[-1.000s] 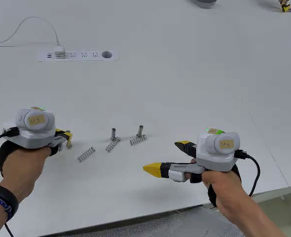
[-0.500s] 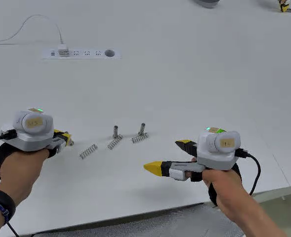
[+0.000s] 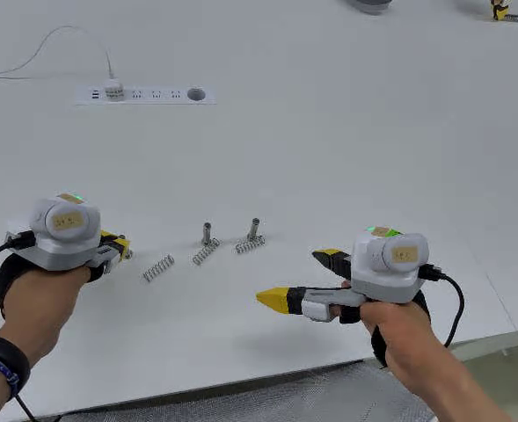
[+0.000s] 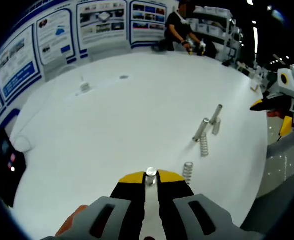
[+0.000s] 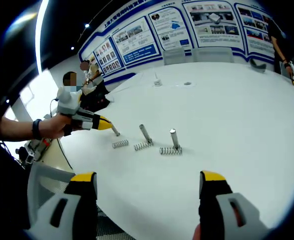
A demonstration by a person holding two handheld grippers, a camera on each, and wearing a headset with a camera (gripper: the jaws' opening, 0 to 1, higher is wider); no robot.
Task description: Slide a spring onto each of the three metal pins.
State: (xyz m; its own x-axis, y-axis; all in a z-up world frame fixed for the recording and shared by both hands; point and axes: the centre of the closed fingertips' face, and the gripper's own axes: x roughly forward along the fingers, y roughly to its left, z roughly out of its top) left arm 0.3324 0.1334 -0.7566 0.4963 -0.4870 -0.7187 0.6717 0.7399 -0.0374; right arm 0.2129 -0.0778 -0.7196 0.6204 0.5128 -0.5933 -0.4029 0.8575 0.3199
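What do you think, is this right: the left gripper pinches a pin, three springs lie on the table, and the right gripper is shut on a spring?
Not quite: the right gripper is open and holds nothing, as the right gripper view shows. The left gripper does pinch a pin, and three springs lie on the table.

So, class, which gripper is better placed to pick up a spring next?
Right. The right gripper is open and empty, facing the springs; the left gripper is shut on the leftmost pin, so it looks occupied.
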